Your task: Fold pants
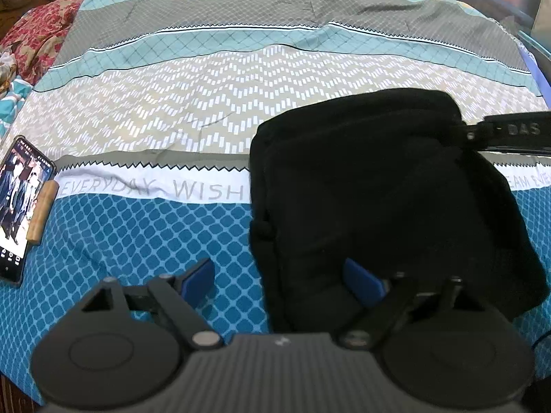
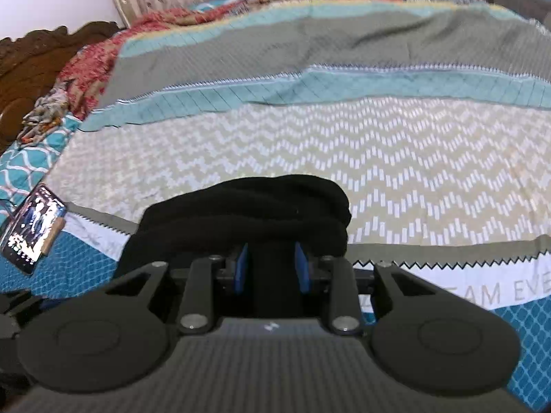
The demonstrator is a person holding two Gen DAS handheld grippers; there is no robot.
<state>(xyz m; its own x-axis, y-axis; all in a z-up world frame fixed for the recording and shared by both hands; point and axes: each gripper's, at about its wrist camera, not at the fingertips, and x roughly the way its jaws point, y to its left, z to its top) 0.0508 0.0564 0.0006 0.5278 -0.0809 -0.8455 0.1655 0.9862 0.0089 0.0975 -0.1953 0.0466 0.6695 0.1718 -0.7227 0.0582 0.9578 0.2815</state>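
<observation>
The black pants (image 1: pixel 385 189) lie folded into a thick bundle on the patterned bedsheet (image 1: pixel 206 86). My left gripper (image 1: pixel 280 284) is open at the bundle's near left edge: its left blue pad is over the sheet, its right pad over the cloth, holding nothing. In the right wrist view the pants (image 2: pixel 248 206) bulge just ahead of my right gripper (image 2: pixel 272 266). Its blue pads stand close together with black cloth between them. The right gripper's finger (image 1: pixel 509 132) also shows in the left wrist view at the bundle's far right edge.
A phone with a lit screen (image 1: pixel 19 203) leans on a wooden block (image 1: pixel 43 211) at the bed's left side; it also shows in the right wrist view (image 2: pixel 32 230). Red floral bedding (image 1: pixel 41 24) is heaped at the far left by a carved wooden headboard (image 2: pixel 34 58).
</observation>
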